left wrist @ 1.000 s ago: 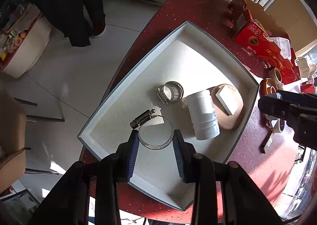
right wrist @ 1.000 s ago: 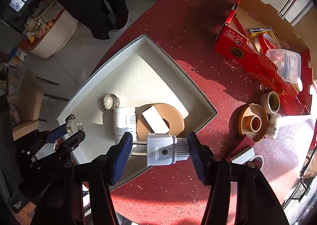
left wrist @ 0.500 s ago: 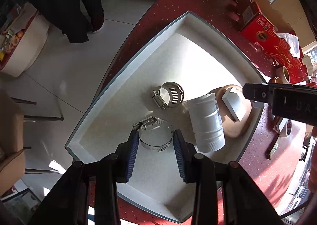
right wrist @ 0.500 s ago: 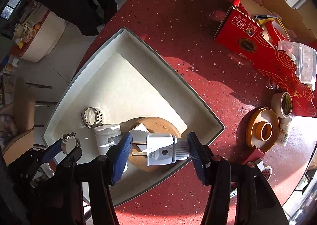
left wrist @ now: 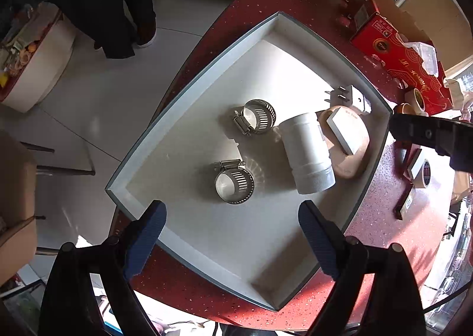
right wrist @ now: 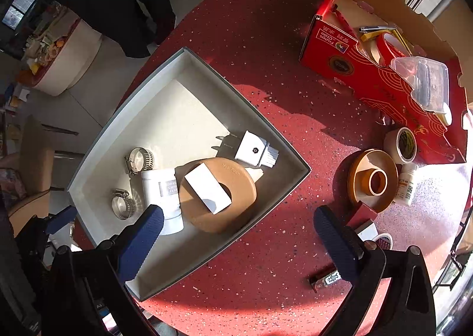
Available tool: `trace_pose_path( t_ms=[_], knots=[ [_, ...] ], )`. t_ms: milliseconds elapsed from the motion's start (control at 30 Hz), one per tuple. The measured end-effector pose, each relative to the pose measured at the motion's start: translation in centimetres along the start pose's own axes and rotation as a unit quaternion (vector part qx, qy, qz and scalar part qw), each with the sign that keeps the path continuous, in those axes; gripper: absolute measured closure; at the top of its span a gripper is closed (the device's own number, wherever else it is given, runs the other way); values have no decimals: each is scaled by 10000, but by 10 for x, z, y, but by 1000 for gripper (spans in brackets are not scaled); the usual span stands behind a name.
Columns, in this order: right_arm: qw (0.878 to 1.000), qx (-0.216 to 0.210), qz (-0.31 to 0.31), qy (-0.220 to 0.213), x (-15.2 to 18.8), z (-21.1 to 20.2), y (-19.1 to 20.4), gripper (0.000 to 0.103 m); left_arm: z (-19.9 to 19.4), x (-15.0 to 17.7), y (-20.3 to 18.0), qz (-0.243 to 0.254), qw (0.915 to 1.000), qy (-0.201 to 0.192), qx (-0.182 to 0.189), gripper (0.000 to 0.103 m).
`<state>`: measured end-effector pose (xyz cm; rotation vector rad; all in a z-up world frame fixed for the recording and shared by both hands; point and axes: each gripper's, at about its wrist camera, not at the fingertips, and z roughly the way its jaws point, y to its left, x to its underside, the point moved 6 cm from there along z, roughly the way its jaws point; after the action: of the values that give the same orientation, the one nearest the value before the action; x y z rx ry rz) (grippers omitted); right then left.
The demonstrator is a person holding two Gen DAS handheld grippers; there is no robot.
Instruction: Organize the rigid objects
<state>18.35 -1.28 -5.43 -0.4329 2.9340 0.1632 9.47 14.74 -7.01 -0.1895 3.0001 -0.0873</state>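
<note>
- The left gripper (left wrist: 232, 214) points down over the white tray (left wrist: 183, 117); its jaws are opening, with nothing pinched between them. The near hose clamp (left wrist: 234, 186) lies on the tray floor just beyond the blue pads.
- The right gripper (right wrist: 238, 225) is also opening and empty. The white plug (right wrist: 254, 151) lies in the tray near its right corner, prongs pointing toward the tray's middle.
- Also in the tray: a second hose clamp (left wrist: 257, 115), a white pipe fitting (left wrist: 307, 155) on its side, and a tan ring (right wrist: 218, 194) with a small white block (right wrist: 207, 189) lying across it.
- Risk: the fitting is round and could roll into the near clamp if a pad brushes it.
- Risk: the plug seems to lean on the ring's edge, though glare makes that unclear; if so, it may slip.
- Risk: still outside on the red table (right wrist: 251, 40) are an orange ring (right wrist: 372, 181), a tape roll (right wrist: 402, 145) and a small bottle (right wrist: 409, 185), close together, so reaching for one could knock another.
</note>
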Motion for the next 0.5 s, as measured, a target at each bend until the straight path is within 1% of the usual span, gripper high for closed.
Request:
trace_pose_path(
  t_ms=[67,200,300,400,500],
  knots=[
    [9999,-49,152,-9,18,-8,-8,1,-6,8,0,80,10000,9,1,10],
    [9992,-16,395,43,56,-18,-22,1,-16,24,-3,289,9996,-58,-46,10],
    [9978,-5,646,125,89,-21,-36,1,-19,34,-7,364,9993,48,-16,10],
    [9948,62,1003,175,116,-20,-56,1,-23,40,-12,442,9990,120,-12,10],
    [9878,25,1532,266,142,-17,-79,1,-27,41,-21,629,9979,111,-79,10]
  ],
)
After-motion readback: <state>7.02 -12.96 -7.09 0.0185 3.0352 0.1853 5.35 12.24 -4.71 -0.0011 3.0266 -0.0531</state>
